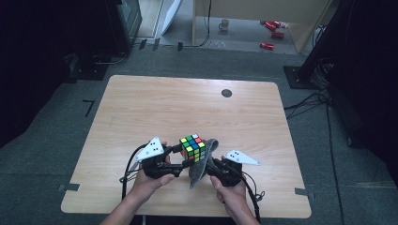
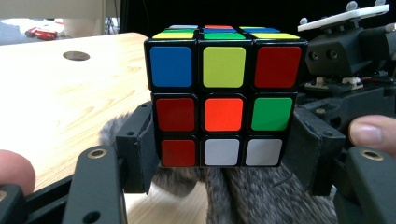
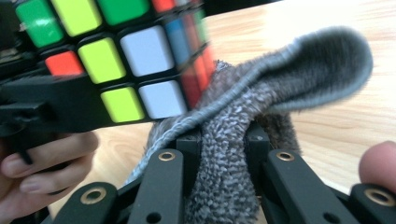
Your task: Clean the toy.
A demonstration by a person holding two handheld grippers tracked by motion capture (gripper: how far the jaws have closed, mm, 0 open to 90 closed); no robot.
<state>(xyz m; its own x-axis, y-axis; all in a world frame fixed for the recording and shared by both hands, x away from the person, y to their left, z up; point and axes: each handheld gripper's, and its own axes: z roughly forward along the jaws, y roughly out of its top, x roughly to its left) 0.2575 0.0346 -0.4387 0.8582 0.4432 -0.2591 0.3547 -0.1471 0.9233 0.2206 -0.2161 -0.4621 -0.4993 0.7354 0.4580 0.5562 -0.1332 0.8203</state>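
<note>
My left gripper [image 1: 180, 157] pinches the cube [image 1: 193, 148] near the table's [image 1: 141, 108] front edge. My right gripper [image 1: 211, 165] clamps the grey cloth [image 1: 201, 166] — it touches the cube.

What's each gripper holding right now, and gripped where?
Left gripper clamps the Rubik's cube by the lower part of two opposite sides. Right gripper pinches the grey cloth at a bunched fold, the rest draping against the cube.
</note>
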